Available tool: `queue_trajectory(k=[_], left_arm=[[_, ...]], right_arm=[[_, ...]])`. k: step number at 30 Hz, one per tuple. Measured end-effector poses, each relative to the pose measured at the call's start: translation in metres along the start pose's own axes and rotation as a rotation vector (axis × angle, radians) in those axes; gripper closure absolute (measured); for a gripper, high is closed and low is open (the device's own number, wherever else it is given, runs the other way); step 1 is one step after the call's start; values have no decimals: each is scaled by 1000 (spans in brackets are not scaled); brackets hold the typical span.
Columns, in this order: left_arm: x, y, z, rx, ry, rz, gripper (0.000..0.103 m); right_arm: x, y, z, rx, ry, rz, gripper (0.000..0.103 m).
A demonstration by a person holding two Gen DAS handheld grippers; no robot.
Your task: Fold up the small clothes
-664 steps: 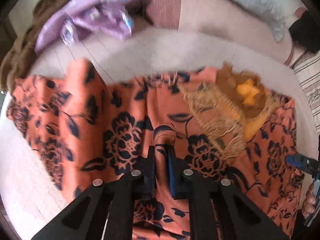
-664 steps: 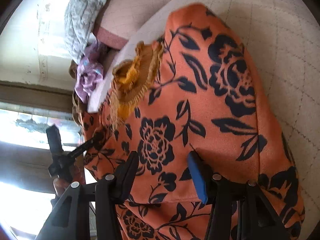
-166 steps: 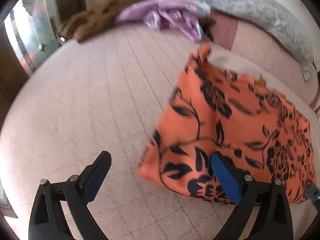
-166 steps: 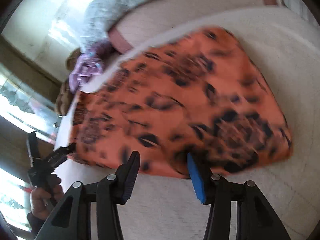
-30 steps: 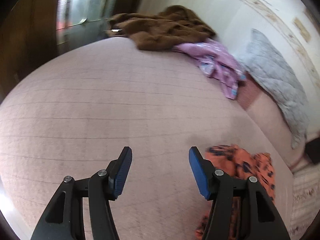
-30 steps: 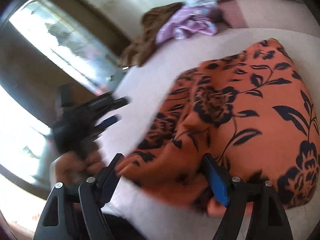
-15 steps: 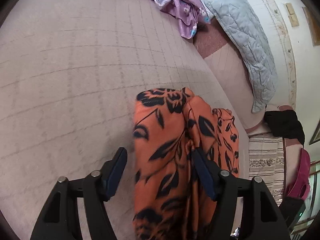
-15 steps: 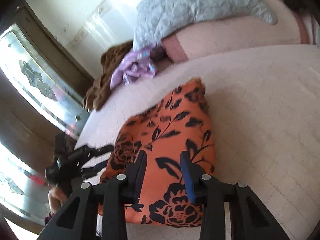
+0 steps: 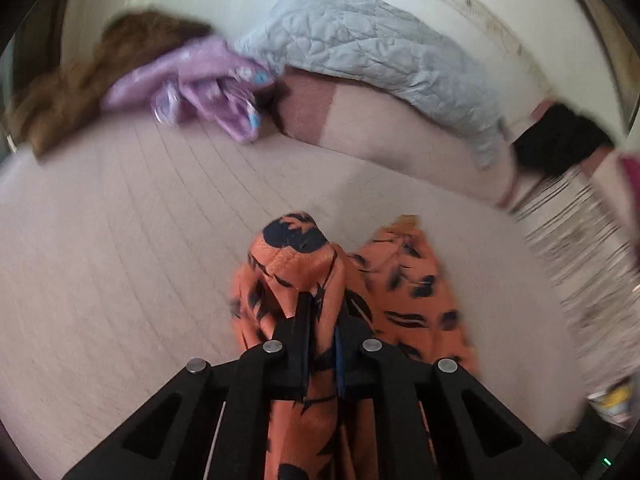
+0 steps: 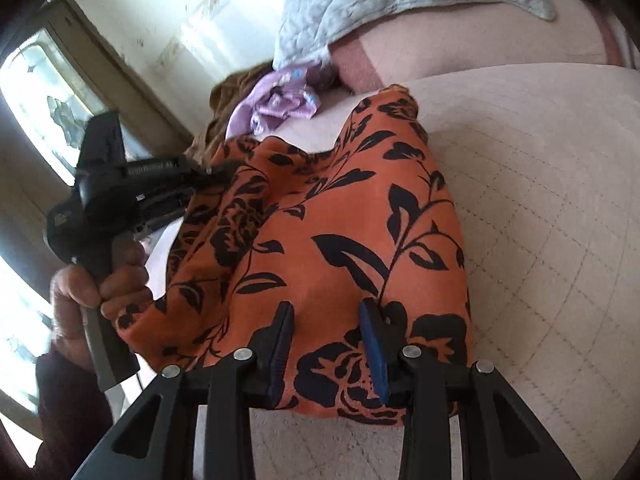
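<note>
An orange cloth with dark flowers [image 10: 340,200] lies folded on the pink quilted bed [image 10: 540,220]. In the left wrist view my left gripper [image 9: 322,320] is shut on a bunched edge of this cloth [image 9: 412,292], and the fabric bulges up past its fingertips. The right wrist view shows that gripper [image 10: 216,172] at the cloth's far left corner, held by a hand [image 10: 100,280]. My right gripper [image 10: 326,332] sits over the cloth's near edge. Its jaws are narrowed on a thick ridge of fabric between the pads.
At the head of the bed lie a purple garment [image 9: 200,84], a brown blanket [image 9: 80,76] and a grey quilted pillow [image 9: 380,52]. A black item [image 9: 560,144] and striped fabric [image 9: 580,240] are at the right. A window [image 10: 40,92] is on the left.
My left gripper has swung over the cloth and shut on its edge, raising it. My right gripper has narrowed its jaws and come down onto the near edge.
</note>
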State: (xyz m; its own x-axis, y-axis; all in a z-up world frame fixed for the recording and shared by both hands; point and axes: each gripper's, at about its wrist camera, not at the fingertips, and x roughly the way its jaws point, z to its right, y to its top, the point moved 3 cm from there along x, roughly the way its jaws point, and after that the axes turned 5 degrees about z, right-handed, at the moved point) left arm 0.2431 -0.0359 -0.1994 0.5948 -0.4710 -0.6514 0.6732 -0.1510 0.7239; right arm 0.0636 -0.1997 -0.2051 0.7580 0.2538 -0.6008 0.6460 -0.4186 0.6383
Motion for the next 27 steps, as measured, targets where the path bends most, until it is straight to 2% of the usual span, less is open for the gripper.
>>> queue_trajectory(k=[3, 5, 7, 9, 11, 13, 14, 17, 19, 22, 24, 26, 27], left_arm=[[20, -7, -12, 57, 202, -64, 95], [25, -11, -24, 61, 276, -112, 90], [12, -11, -34, 38, 271, -104, 89], [-13, -7, -33, 61, 285, -40, 89], [-34, -5, -28, 88, 289, 14, 88], [-50, -10, -23, 98, 262, 36, 87], [-56, -14, -19, 99, 238, 38, 86], [-69, -31, -6, 89, 162, 23, 80], [-70, -41, 5, 120, 134, 7, 75], [-63, -63, 12, 173, 172, -37, 65], [-44, -75, 3, 186, 236, -104, 60], [-36, -76, -12, 134, 239, -119, 44], [-37, -74, -17, 117, 246, -114, 40]], right_arm=[[14, -6, -15, -78, -77, 41, 64], [19, -5, -28, -149, -125, 49, 64], [23, 0, -36, -202, -147, 18, 64], [20, 13, -33, -180, -106, -34, 64], [10, 34, -27, -151, -69, -11, 64], [8, 57, -24, -174, -132, 40, 64], [14, 68, -22, -187, -163, 26, 64], [48, 96, -11, -190, -213, -30, 64], [64, 100, -3, -171, -225, -64, 64], [109, 99, 17, -121, -243, -182, 63], [119, 101, 24, -94, -229, -175, 62], [117, 104, 24, -77, -222, -190, 63], [116, 107, 22, -82, -221, -188, 64]])
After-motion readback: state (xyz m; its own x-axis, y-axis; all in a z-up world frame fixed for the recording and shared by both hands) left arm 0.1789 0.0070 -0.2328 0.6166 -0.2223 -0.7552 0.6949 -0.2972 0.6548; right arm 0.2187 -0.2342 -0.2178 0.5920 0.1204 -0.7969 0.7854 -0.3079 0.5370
